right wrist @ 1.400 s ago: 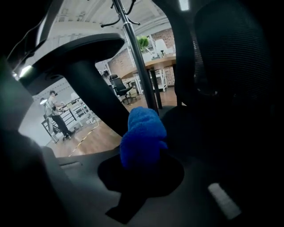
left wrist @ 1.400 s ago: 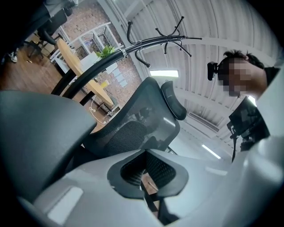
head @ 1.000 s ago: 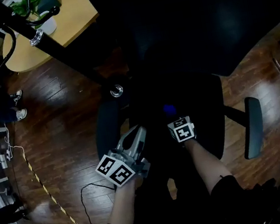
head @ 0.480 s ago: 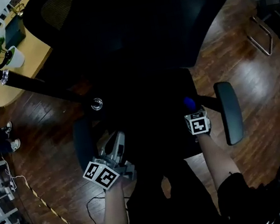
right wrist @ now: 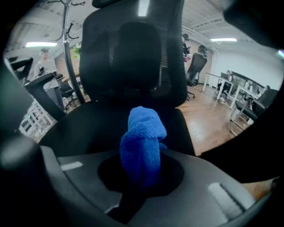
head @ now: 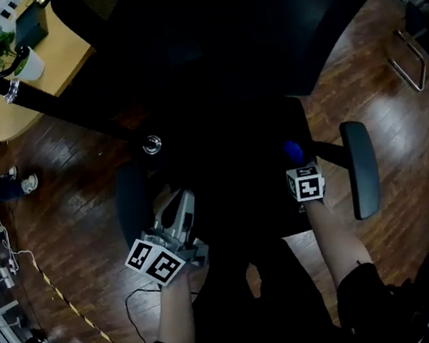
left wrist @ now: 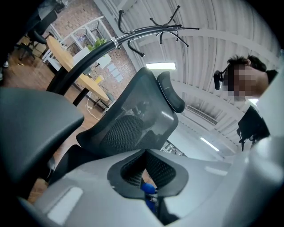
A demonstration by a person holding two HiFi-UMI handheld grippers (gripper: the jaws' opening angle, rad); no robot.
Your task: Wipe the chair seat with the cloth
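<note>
Holding the cloth [right wrist: 142,146], the right gripper [right wrist: 141,177] has its jaws closed on the lower part of this blue bundle, and the upper part stands out in front of them as a rounded lump. Beyond it lies the black chair seat [right wrist: 88,128], with the mesh backrest [right wrist: 133,53] upright at 12 o'clock. I cannot tell whether the cloth touches the seat surface. In the head view the cloth [head: 292,151] is a small blue spot at the 3 o'clock side of the chair seat [head: 232,180], just ahead of the right gripper [head: 296,164] and near the right armrest [head: 361,168].

The left gripper [head: 181,207] is at about 8 o'clock of the seat, just beside the left armrest [head: 135,213]. In its own view the left gripper [left wrist: 144,177] has its jaws pressed together with nothing between them; only a little blue shows through the narrow slit under the pads. It points up toward the backrest [left wrist: 128,128].

A wooden floor [head: 85,230] surrounds the chair. A coat stand [head: 64,111] crosses at 10 o'clock, and behind it a tabletop [head: 64,62] carries a potted plant [head: 18,61].
</note>
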